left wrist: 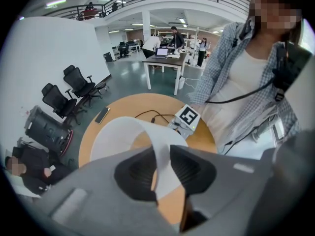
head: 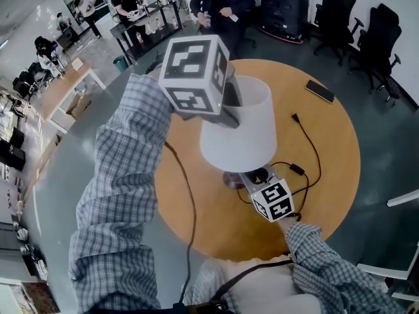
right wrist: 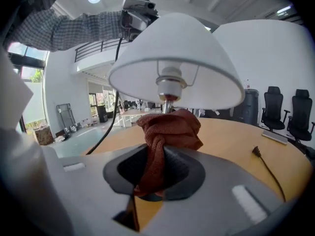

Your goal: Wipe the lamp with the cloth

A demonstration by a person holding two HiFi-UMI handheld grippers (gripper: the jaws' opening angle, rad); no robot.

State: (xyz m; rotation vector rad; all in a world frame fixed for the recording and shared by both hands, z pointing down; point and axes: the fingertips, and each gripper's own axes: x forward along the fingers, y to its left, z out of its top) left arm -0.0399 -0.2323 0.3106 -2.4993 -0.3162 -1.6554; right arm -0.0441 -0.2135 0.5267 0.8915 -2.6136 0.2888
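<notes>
Jaws of the left gripper pinch the thin wall of the shade at its upper rim, one pad inside and one pad outside. This gripper points steeply down. Jaws of the right gripper are pressed on a red-brown cloth. A twisted part of it runs down between the pads, and a loose lump stands out in front of them.

The lamp stands on the round bench, below the left jaws and directly ahead of the right jaws. Just beyond the cloth lump is the stem, and above it are the socket and the open underside of the shade. Whether the cloth touches the stem, I cannot tell.

I judge the shade to be light and thin, stiff enough to hold its form but easy to dent or crease. A gentle pinch at the rim, as it is now, seems the right place, and it also steadies the lamp against tipping. The lamp looks light with a small base, so a hard push from the cloth could slide or tilt it. The socket is probably the fragile part, so wiping there calls for a soft touch. The cloth is soft and rough and should not slip from the pads; its loose lump is the part to press on the lamp.
</notes>
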